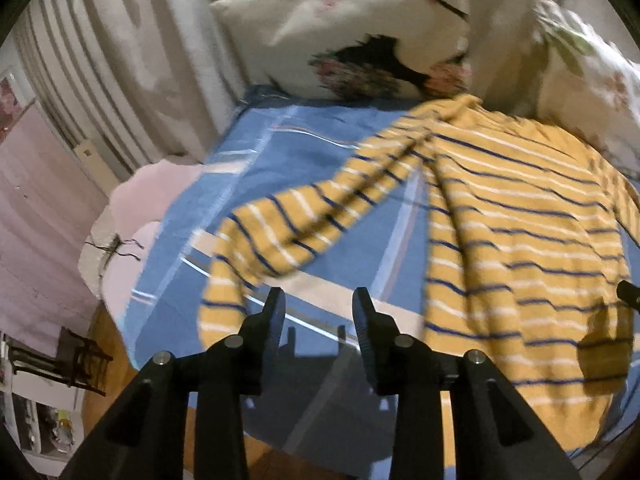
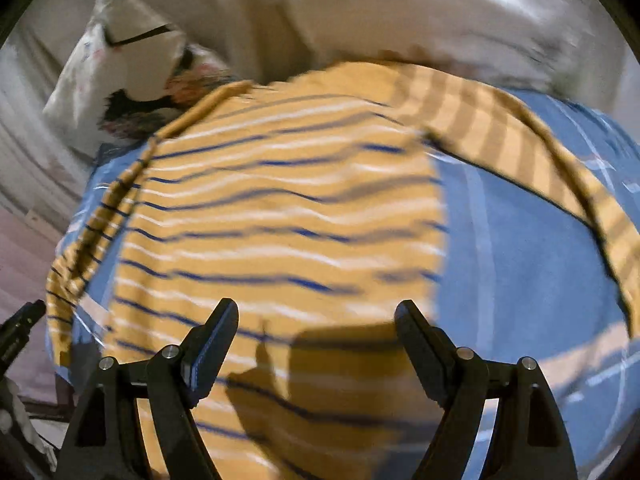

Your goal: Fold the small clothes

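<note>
A yellow long-sleeved shirt with blue and white stripes lies spread on a blue bedsheet. One sleeve stretches left toward the bed's near corner. My left gripper is open and empty, above the sheet just right of that sleeve's cuff. In the right wrist view the shirt's body fills the middle and the other sleeve curves down the right side. My right gripper is wide open and empty, above the shirt's lower hem.
Floral pillows lean at the head of the bed, seen also in the right wrist view. A curtain hangs at the left. A dark wooden stool stands on the floor beside the bed's left edge.
</note>
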`<state>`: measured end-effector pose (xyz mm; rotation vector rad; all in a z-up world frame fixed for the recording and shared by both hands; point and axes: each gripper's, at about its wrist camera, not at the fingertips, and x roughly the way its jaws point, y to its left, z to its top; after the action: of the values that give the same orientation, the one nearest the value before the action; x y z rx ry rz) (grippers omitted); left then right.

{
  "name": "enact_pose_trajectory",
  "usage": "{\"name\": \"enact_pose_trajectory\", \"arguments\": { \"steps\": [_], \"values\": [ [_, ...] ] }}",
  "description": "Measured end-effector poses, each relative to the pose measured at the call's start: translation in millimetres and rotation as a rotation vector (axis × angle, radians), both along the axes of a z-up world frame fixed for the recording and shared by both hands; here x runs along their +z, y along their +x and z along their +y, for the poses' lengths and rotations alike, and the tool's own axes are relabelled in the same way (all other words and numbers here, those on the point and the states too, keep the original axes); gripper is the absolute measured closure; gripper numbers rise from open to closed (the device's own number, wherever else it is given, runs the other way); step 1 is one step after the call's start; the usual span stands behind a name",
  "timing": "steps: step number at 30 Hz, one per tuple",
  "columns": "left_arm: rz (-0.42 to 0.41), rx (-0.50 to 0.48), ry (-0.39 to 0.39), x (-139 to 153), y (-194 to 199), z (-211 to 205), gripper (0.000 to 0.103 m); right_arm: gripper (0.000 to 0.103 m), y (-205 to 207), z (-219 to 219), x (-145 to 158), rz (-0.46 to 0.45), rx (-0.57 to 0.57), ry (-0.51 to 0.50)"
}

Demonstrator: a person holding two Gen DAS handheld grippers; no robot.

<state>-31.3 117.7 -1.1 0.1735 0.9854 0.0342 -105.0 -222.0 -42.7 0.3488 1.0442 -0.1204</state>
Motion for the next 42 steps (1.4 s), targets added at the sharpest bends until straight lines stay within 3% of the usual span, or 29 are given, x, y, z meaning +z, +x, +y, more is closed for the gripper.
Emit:
{"name": "enact_pose_trajectory", "arguments": {
  "steps": [3, 7, 11, 16, 20, 24, 25, 26, 27, 28, 29, 35, 42],
  "values": [
    [0.04, -0.04, -0.062, -11, -11, -13, 0.069, 0.018, -33, -28, -4, 0.003, -0.059, 0.013],
    [0.129, -0.054, -0.21, -33, -18, -12, 0.069, 0.018, -63, -52, -8, 0.004, -0.099, 0.024],
    [0.174, -0.066, -0.218, -55, -26, -19, 0.069, 0.018, -79, -59, -17, 0.02, -0.101, 0.024],
    [0.241, -0.03, -0.232, -80, -26, -19, 0.069, 0.018, -87, -44, -32, 0.044, -0.021, 0.098],
    [0.248, -0.049, -0.291, -84, -24, -20, 0.052, 0.018, -82, -17, -35, 0.04, 0.083, 0.108],
    [0.277, -0.095, -0.358, -84, -25, -36, 0.051, 0.018, -73, 9, -38, 0.044, 0.161, 0.081],
    [0.277, -0.106, -0.339, -84, -27, -41, 0.054, 0.02, -70, 13, -38, 0.043, 0.178, 0.073],
    [0.277, -0.12, -0.32, -83, -29, -47, 0.079, 0.032, -68, 16, -38, 0.042, 0.191, 0.069],
    [0.283, -0.123, -0.309, -83, -30, -49, 0.094, 0.043, -65, 19, -39, 0.044, 0.214, 0.075],
    [0.284, -0.122, -0.306, -82, -30, -49, 0.094, 0.073, -62, 22, -40, 0.049, 0.23, 0.081],
    [0.283, -0.112, -0.321, -80, -31, -46, 0.094, 0.093, -60, 24, -41, 0.055, 0.245, 0.088],
    [0.281, -0.058, -0.379, -59, -40, -23, 0.098, 0.096, -74, 14, -30, 0.065, 0.301, 0.182],
    [0.271, -0.016, -0.331, -51, -63, -2, 0.098, 0.097, -117, -25, -36, 0.128, 0.277, 0.226]
  ]
}}
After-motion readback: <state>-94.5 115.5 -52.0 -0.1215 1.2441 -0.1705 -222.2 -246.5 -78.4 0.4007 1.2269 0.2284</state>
